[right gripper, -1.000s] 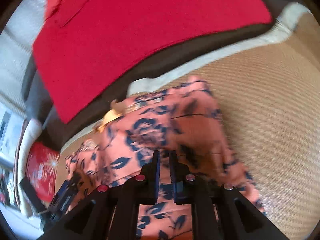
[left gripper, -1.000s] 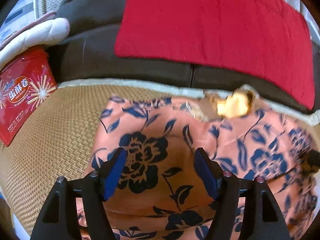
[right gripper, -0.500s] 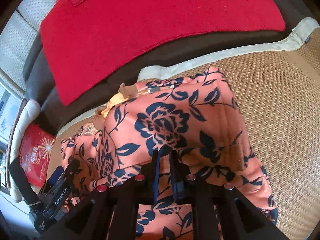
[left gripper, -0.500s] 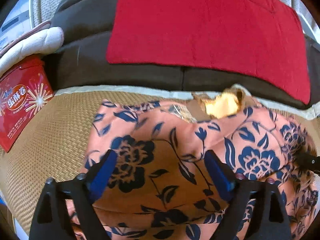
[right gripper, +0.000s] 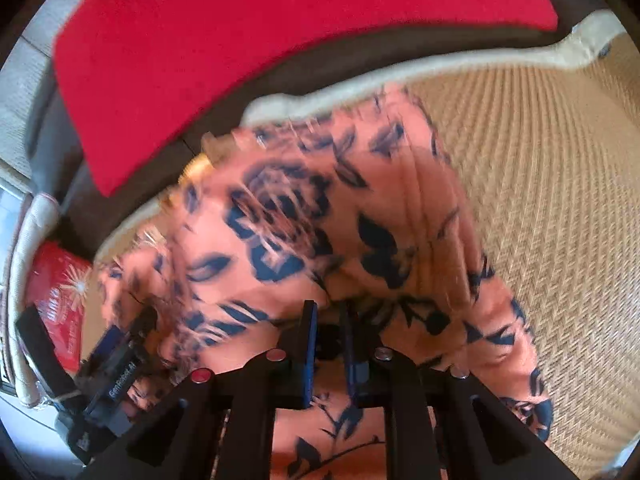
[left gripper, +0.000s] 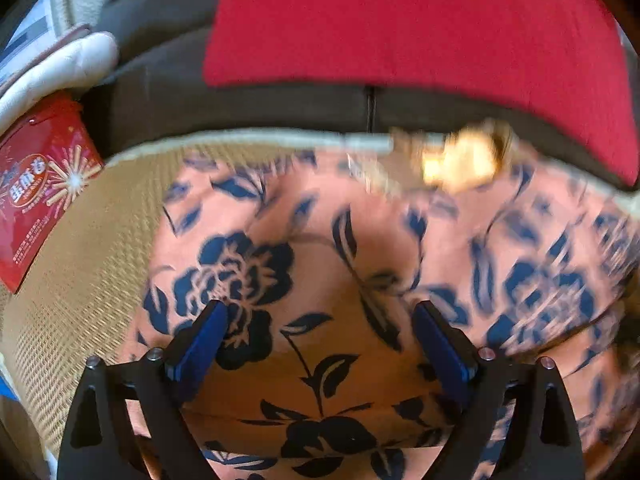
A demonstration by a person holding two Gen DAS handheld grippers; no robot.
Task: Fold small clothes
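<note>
Floral garment (left gripper: 320, 280), salmon-orange with dark blue flowers and leaves, lies spread on a woven tan mat (left gripper: 92, 264) that covers a sofa seat. A yellow tag or lining (left gripper: 460, 160) shows at its far edge, close to the mat's pale border. In the right wrist view the same garment (right gripper: 320, 220) drapes in folds across the mat (right gripper: 560, 200), blurred by motion.

Left tongs (left gripper: 320, 332) hang over the cloth with the 2 blue pads wide apart; they have just been opening, and the fabric lies beneath the gap, not pinched by either pad. Right tongs (right gripper: 328, 344) stand nearly together, with a fold of the floral cloth bunched at the tips; the blur leaves it unclear how much fabric sits between the pads. The left tongs (right gripper: 120, 344) also appear low at the left of the right wrist view, resting on the garment.

Beyond the mat runs a dark sofa back (left gripper: 240, 100) with a red cloth (left gripper: 400, 20) draped over it. A red printed box (left gripper: 36, 192) stands at the mat's left edge, beside a white padded cushion (left gripper: 60, 68).
</note>
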